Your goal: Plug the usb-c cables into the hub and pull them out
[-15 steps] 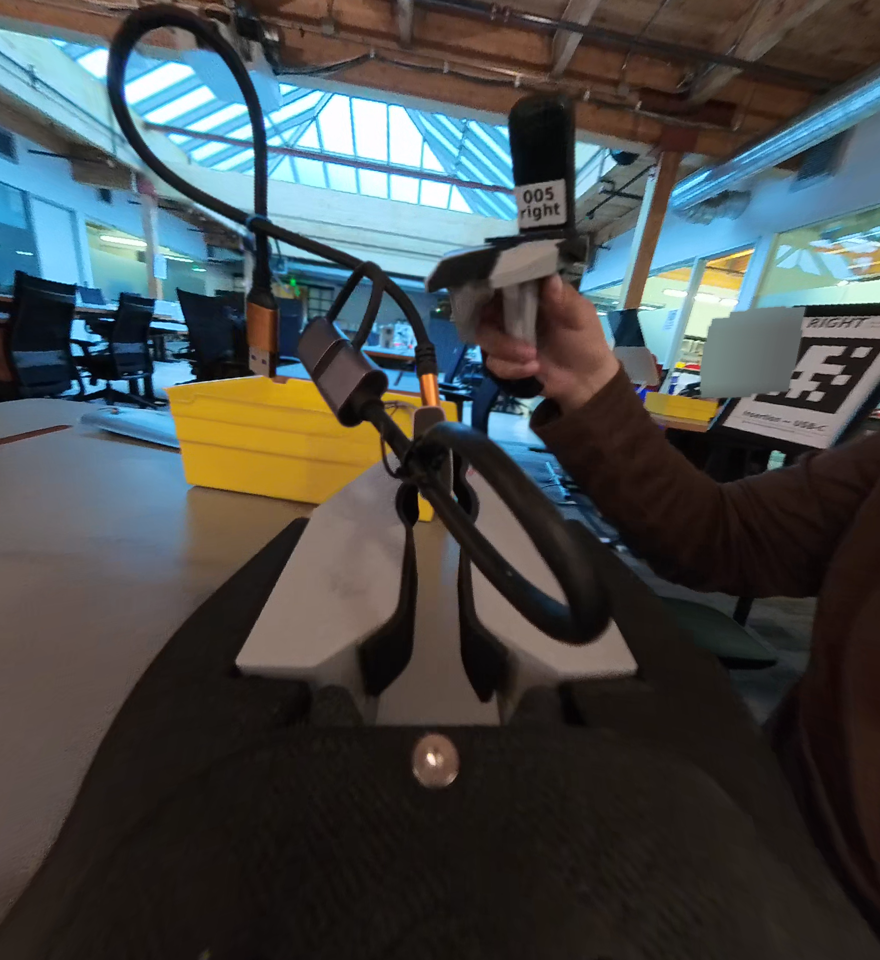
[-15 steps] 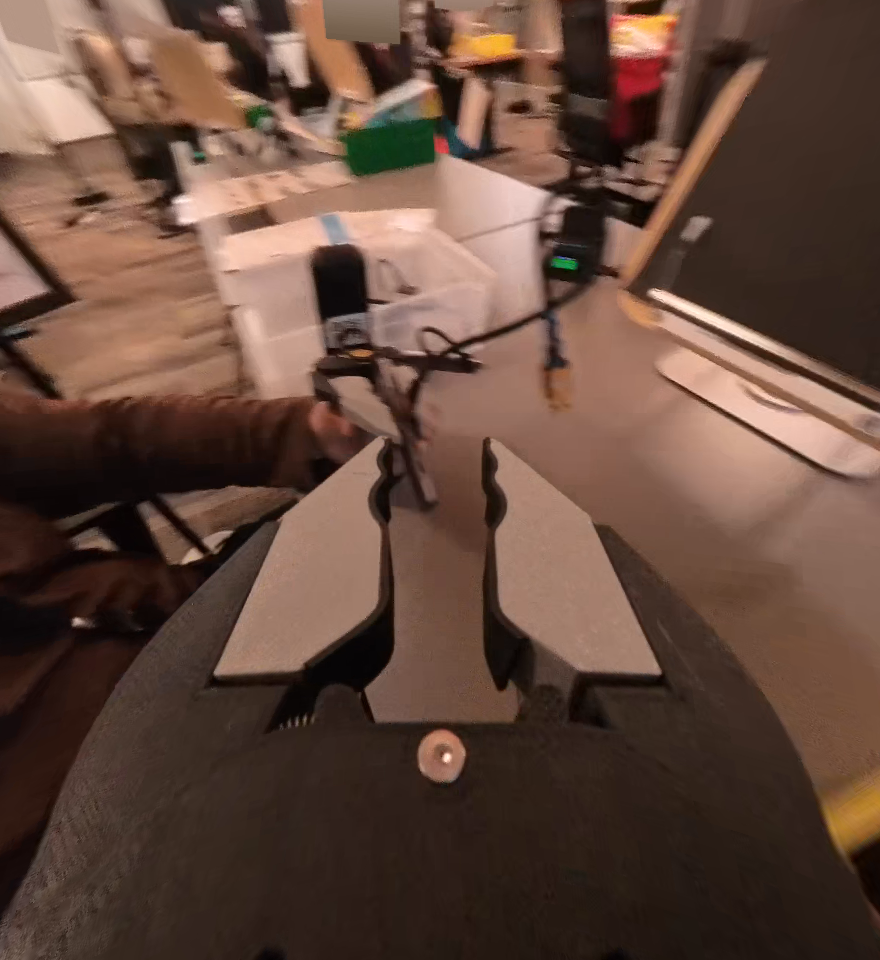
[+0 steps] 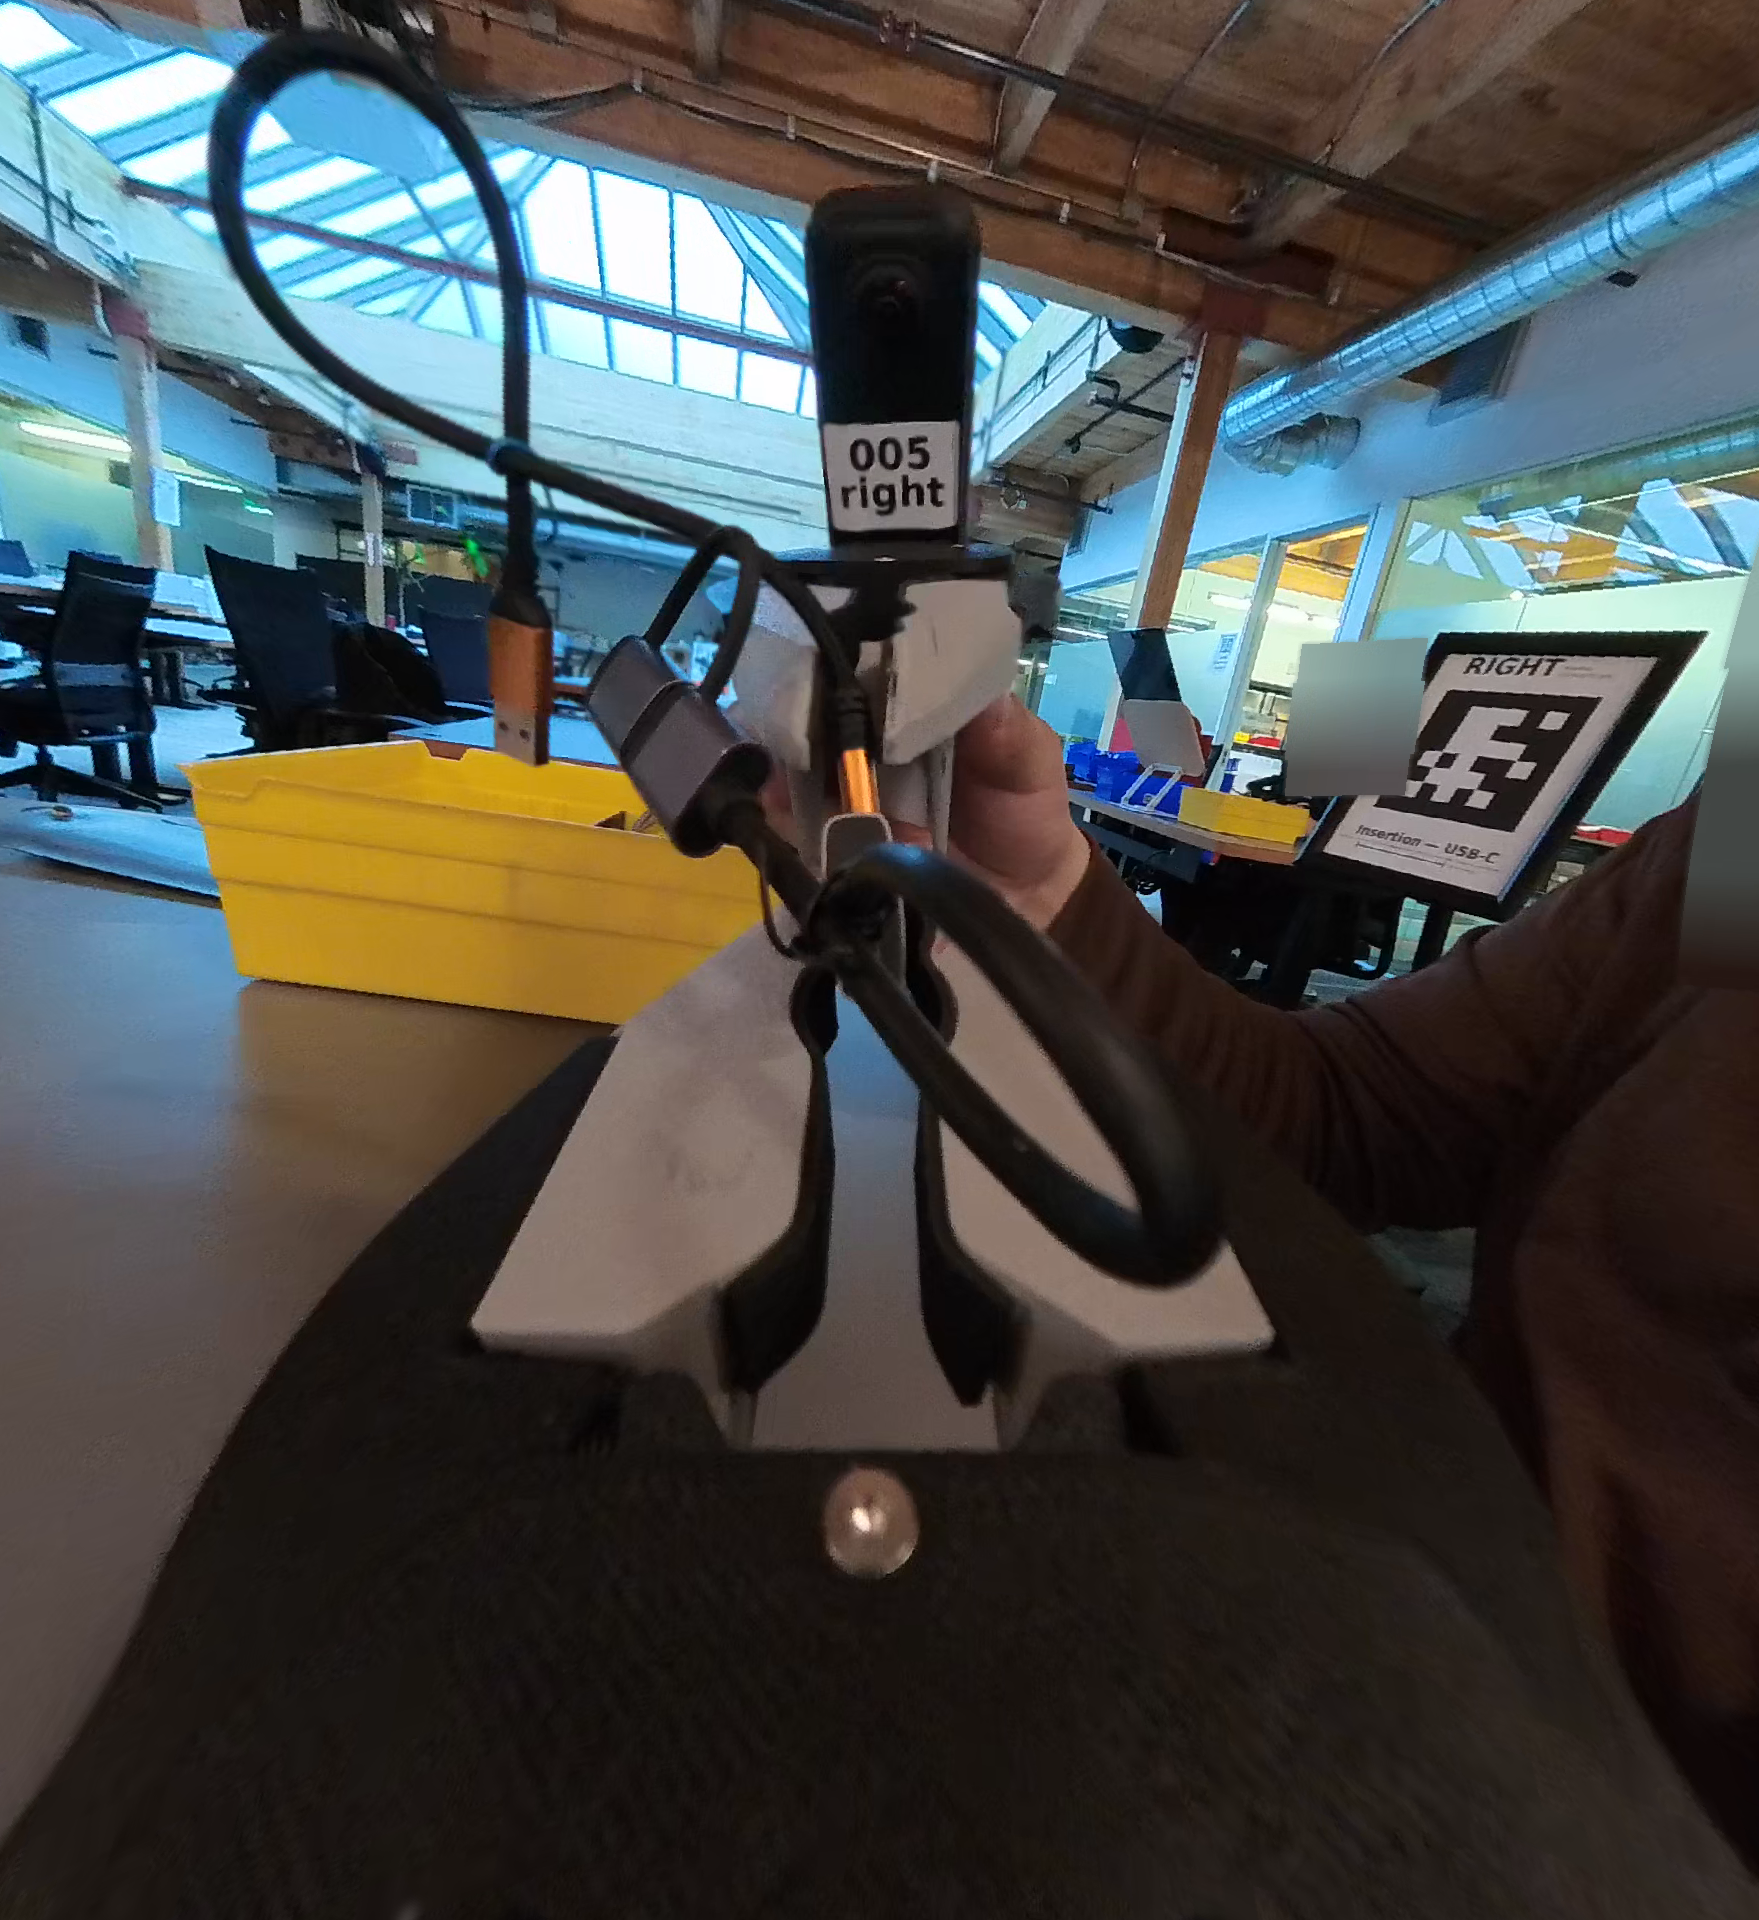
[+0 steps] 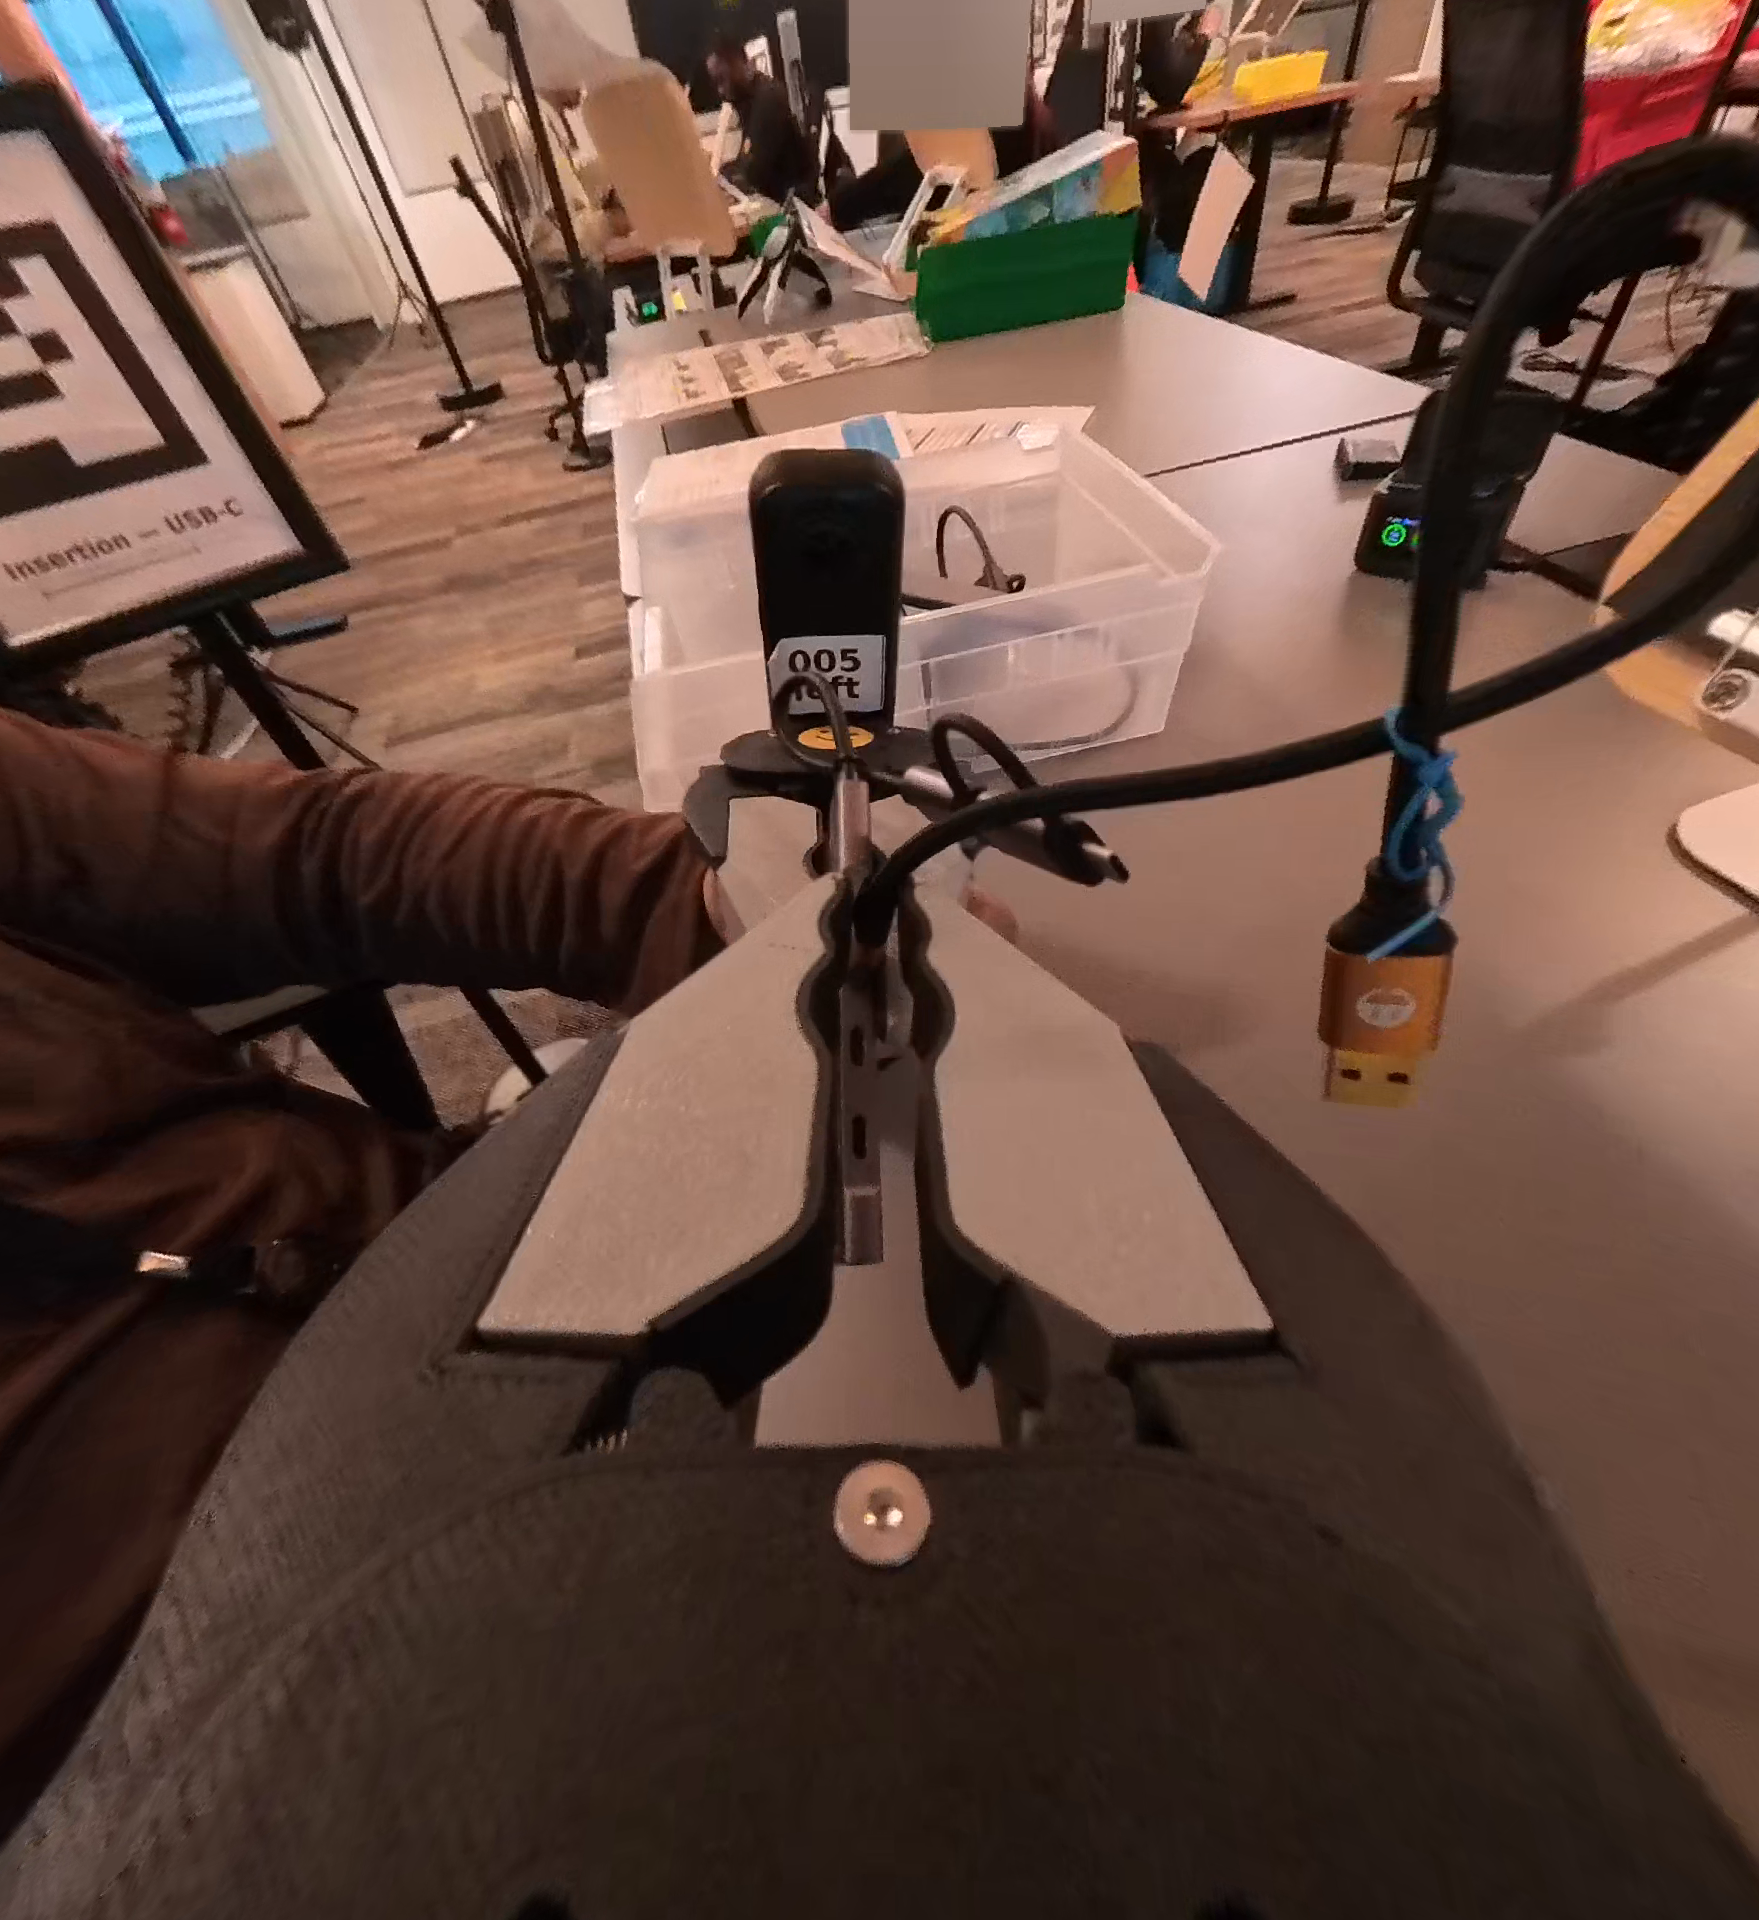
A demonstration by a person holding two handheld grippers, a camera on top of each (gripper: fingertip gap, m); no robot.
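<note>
Item: grey USB-C hub (image 4: 862, 1122), held in mid-air above my table (image 4: 1477, 1299). My right gripper (image 4: 870, 935) is clamped on it, ports facing up. My left gripper (image 3: 867, 935) is closed on the hub's black cable (image 3: 1041, 1122). An orange USB-A plug (image 4: 1384, 1013) dangles alongside. Yellow bin (image 3: 459, 862) stands behind.
</note>
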